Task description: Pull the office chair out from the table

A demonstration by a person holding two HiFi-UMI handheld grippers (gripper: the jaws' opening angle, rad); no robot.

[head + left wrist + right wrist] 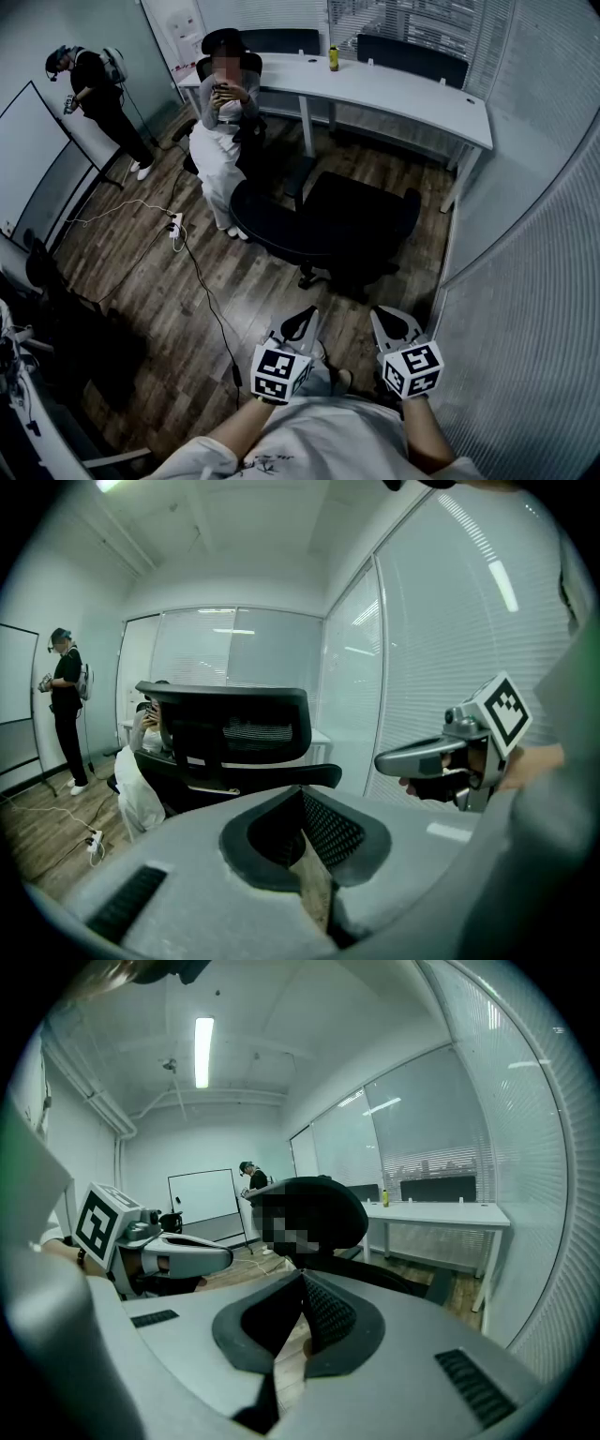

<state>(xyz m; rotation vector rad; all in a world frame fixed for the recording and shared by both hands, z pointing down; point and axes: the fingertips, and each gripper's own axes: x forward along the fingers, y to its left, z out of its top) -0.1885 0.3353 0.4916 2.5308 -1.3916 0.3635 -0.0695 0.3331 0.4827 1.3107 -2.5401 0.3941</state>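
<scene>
The black office chair [347, 230] stands on the wood floor, clear of the long white table [412, 98], its back turned towards me. My left gripper [305, 319] and right gripper [389, 321] hover side by side short of the chair, neither touching it. Both are shut with nothing between the jaws. In the left gripper view the closed jaws [300, 794] point at the chair's backrest [234, 728], with the right gripper [431, 757] at the side. In the right gripper view the closed jaws [302, 1279] aim at the chair back [328, 1232], with the left gripper [202, 1255] beside it.
A person [220, 141] sits on another chair just left of the office chair. A second person [98, 94] stands by a whiteboard [37, 159]. A cable with a power strip [175, 225] lies on the floor. A blind-covered glass wall [525, 281] runs close on the right.
</scene>
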